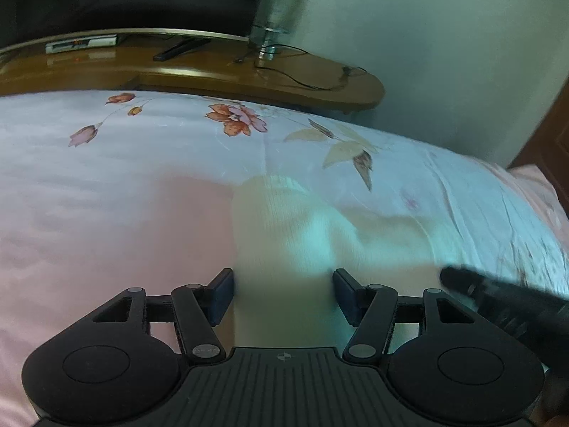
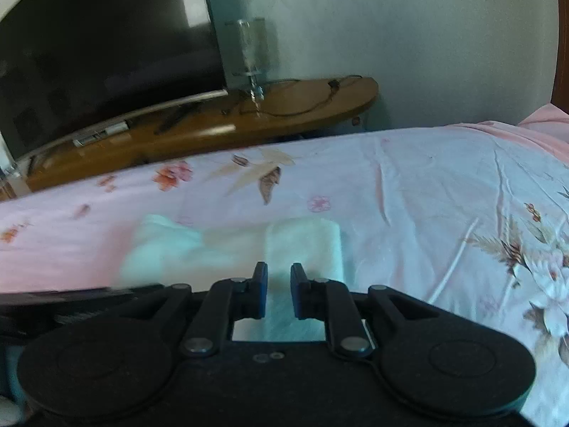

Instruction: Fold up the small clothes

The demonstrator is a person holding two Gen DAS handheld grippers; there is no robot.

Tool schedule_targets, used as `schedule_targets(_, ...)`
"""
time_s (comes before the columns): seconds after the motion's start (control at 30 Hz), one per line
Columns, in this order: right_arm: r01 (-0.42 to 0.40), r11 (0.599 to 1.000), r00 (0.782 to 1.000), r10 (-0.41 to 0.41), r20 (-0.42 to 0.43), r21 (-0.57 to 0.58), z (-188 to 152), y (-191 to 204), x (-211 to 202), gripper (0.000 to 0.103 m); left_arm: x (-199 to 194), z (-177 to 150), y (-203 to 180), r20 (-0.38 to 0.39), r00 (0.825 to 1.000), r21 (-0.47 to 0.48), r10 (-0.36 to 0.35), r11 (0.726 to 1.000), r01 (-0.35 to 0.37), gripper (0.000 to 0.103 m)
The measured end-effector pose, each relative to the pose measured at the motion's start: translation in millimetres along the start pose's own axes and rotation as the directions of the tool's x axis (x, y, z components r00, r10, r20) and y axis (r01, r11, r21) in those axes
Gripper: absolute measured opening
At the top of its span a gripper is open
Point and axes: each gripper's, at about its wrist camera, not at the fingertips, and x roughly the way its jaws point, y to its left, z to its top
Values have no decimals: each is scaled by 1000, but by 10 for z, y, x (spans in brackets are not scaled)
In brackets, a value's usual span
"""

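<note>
pale garment [image 1: 284, 227] blurred, its edges indistinct.

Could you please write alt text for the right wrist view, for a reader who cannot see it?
The right gripper, jaws slightly apart, hangs over a pale, blurred small garment on a pink floral bedsheet. Behind the bed, a wooden TV stand carries a dark television against a plain wall.

White cloth [image 1: 284, 235]: all smeared, its shape is lost (moving fast).
Black thing [image 1: 498, 299]: fuzzy, cut off at the right edge.
TV [image 2: 106, 53]: top cut off.
</note>
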Motion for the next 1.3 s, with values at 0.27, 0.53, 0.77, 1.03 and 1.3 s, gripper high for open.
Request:
schedule_targets(0.27, 42, 996, 999, -42, -7, -78, -78, -42, 198, 15, 176, 185, 36, 22, 1000, -79, 22, 997, -20, 61)
schedule_targets(0.53, 61, 995, 998, -61, -2, -78, 11, 35, 324, 23, 221, 145, 37, 29, 998, -41, 59, 997, -58, 61)
schedule_targets(0.77, 0, 999, 1000, 2, 31, -40, -43, 89, -113, 23, -333, -164, 54, 51, 999, 6, 2, 1000, -2, 61)
schedule_targets(1.03, -20, 993, 997, 29, 74, -116, -541, 228, -789, 23, -883, -759, 103, 45, 998, 47, -42, 998, 40, 61)
schedule_targets(1.3, 17, 991, 1000, -18, -8, -132, -1054, 211, -994, 24, -1028, -1243, 67, -3, 999, 72, -36, 997, 36, 61)
